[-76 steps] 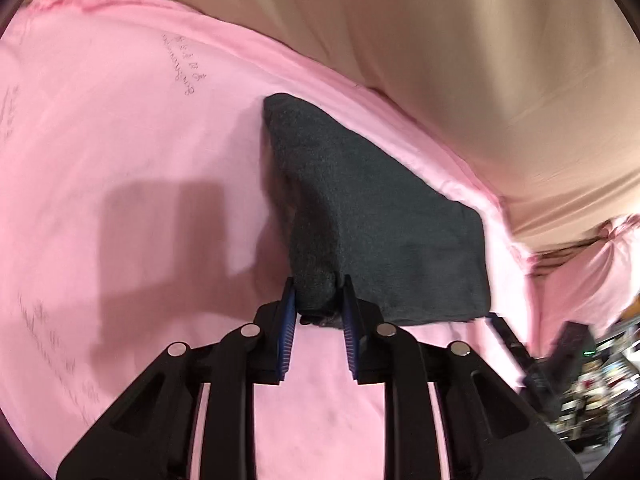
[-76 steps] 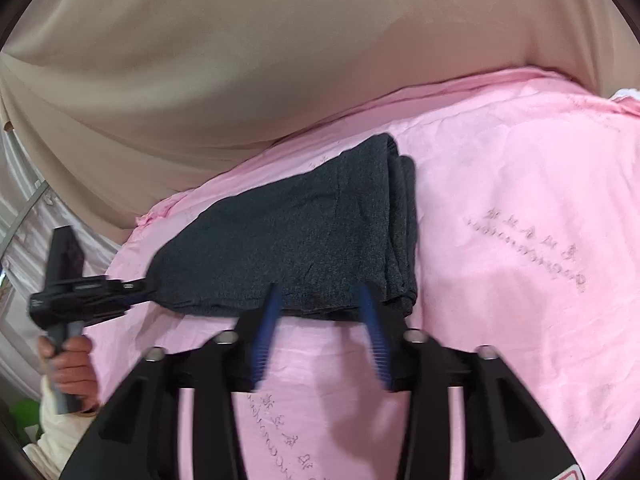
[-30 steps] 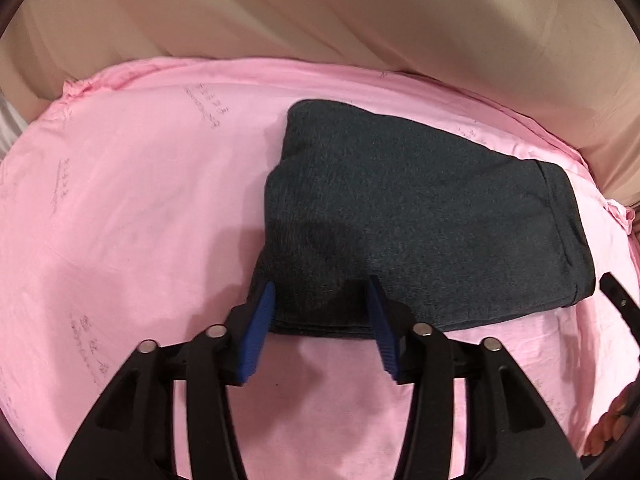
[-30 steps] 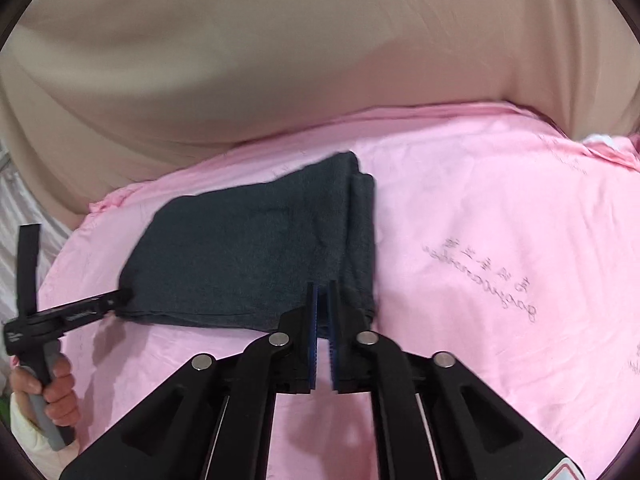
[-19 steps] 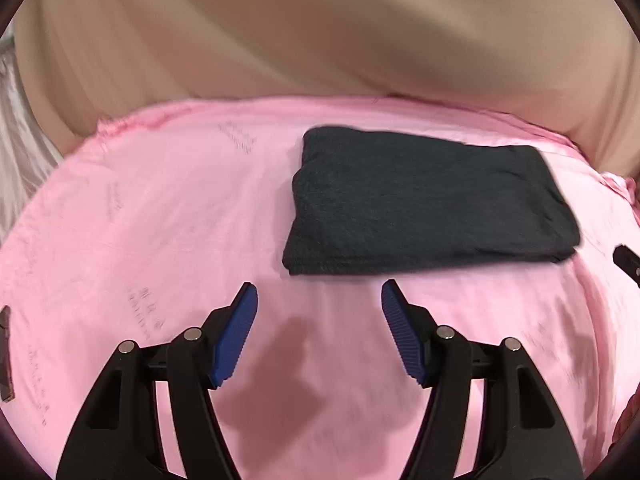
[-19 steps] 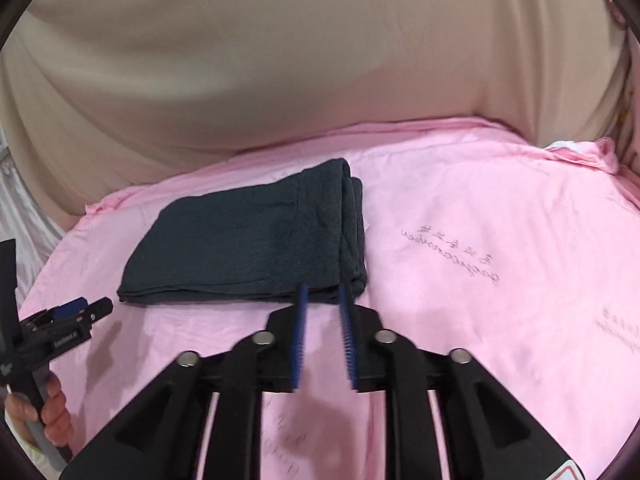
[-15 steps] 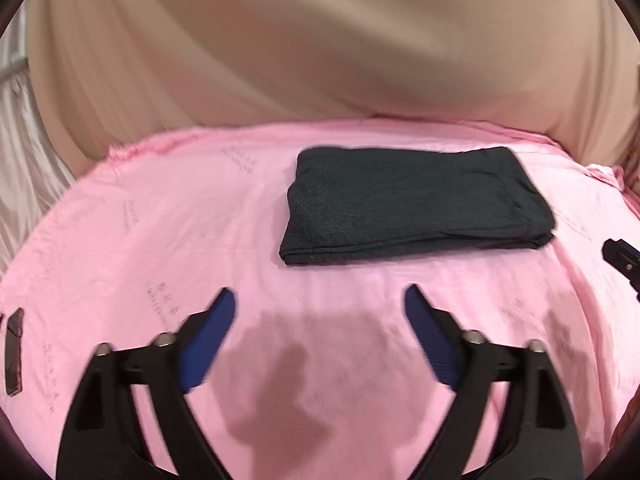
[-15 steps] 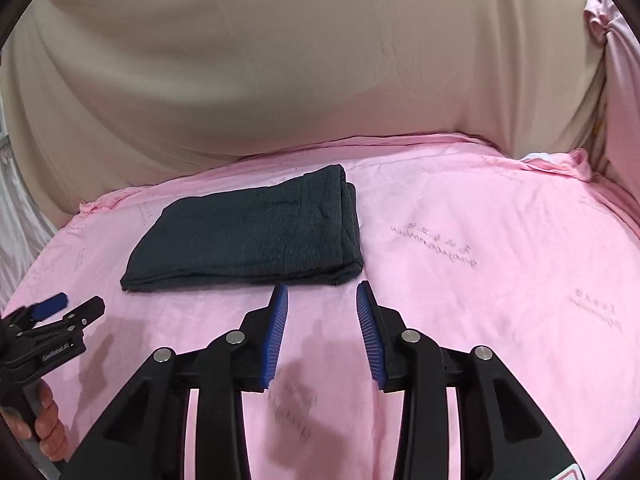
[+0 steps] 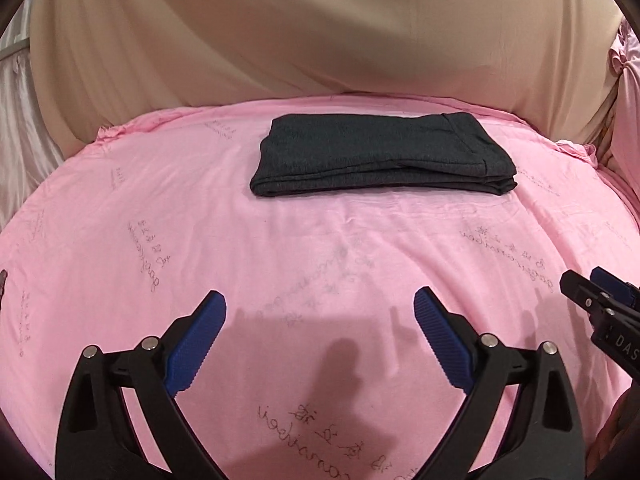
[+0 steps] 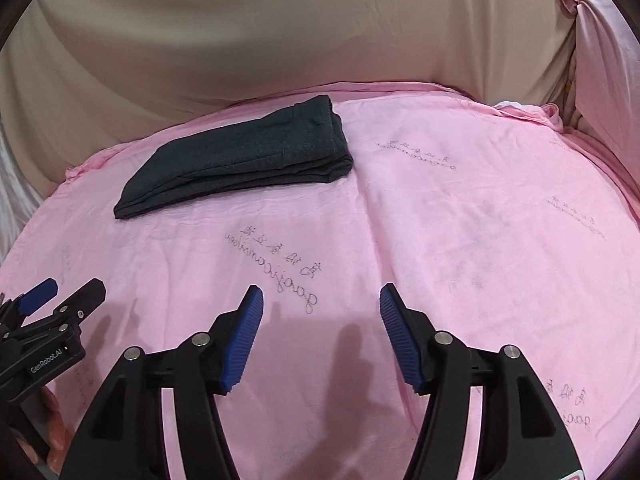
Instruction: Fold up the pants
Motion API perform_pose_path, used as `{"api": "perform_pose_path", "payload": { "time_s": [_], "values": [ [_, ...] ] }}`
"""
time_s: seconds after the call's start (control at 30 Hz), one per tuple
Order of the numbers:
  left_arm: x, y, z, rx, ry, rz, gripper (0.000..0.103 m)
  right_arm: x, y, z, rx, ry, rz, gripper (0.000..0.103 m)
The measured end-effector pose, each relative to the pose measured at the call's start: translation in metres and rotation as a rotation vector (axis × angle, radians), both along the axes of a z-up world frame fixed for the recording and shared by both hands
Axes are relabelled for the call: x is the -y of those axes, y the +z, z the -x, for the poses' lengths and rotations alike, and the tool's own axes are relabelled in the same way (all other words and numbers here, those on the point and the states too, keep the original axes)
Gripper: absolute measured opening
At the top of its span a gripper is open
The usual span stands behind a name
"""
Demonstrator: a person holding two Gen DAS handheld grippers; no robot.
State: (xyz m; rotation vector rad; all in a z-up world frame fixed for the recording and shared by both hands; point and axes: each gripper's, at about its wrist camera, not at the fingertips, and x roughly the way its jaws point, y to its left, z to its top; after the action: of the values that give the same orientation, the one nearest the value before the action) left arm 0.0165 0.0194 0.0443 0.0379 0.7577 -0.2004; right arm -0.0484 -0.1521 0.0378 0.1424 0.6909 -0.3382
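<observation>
The dark grey pants [image 9: 380, 154] lie folded into a flat rectangular stack at the far side of the pink sheet [image 9: 320, 248]; in the right wrist view the pants [image 10: 240, 160] sit far left. My left gripper [image 9: 320, 312] hangs well short of them, its jaws opening wide with nothing between them. My right gripper [image 10: 322, 300] is also back from the stack, its jaws opening, nothing between them. Each gripper shows at the edge of the other's view: the right gripper [image 9: 592, 292] and the left gripper [image 10: 64, 292].
A beige cloth backdrop [image 9: 320, 32] rises behind the pink sheet. Bunched pink fabric [image 10: 600, 40] hangs at the far right. The sheet [image 10: 460, 220] carries printed script. A person's hand [image 10: 52, 432] holds the left gripper's handle.
Both grippers have let go of the pants and pulled back toward the near edge. The right jaws went from shut to wide apart; the left jaws widened further. The pants stay folded in place.
</observation>
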Motion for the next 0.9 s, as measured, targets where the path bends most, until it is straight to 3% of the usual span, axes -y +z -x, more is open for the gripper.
{"api": "perform_pose_path", "payload": {
  "time_s": [0.33, 0.9],
  "values": [
    [-0.0018, -0.0017, 0.0022, 0.002, 0.017, 0.005, 0.093, -0.0049, 0.0, 0.0012, -0.006, -0.029, 0.055, 0.074],
    [-0.0028, 0.0003, 0.0007, 0.022, 0.046, -0.016, 0.093, -0.0062, -0.0029, -0.002, -0.024, -0.021, 0.071, 0.075]
  ]
}}
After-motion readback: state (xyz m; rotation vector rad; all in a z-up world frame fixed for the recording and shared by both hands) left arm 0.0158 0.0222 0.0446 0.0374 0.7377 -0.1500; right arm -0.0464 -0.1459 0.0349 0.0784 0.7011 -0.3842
